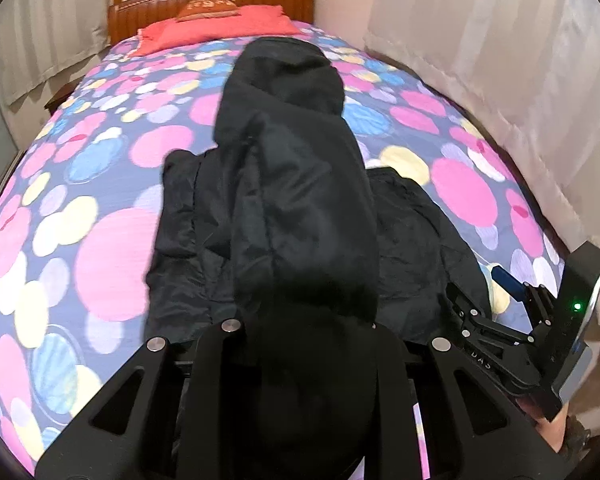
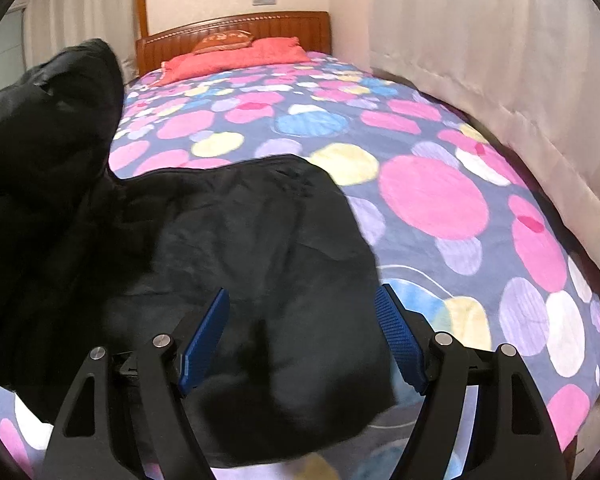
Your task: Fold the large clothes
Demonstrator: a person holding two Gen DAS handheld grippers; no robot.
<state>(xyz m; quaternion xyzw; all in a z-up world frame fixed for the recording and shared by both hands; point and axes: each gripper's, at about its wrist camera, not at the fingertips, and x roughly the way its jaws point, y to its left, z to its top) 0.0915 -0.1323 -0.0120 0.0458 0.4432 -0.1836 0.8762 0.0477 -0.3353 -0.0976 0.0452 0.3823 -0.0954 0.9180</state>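
Draping crumpled matte black jacket [image 1: 300,200]

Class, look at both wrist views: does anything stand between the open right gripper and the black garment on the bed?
Nothing visible does. The right gripper has its jaws open directly over the black garment, which lies on the bedspread. The left gripper is shut on a lifted part of the garment, off to the side.

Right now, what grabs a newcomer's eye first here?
The bulky black padded garment, one part lifted up mid-bed by the shut left gripper, the rest spread flat. Then the loud pink, blue and yellow circle-print bedspread under it. The right gripper hangs open over the garment's near edge.
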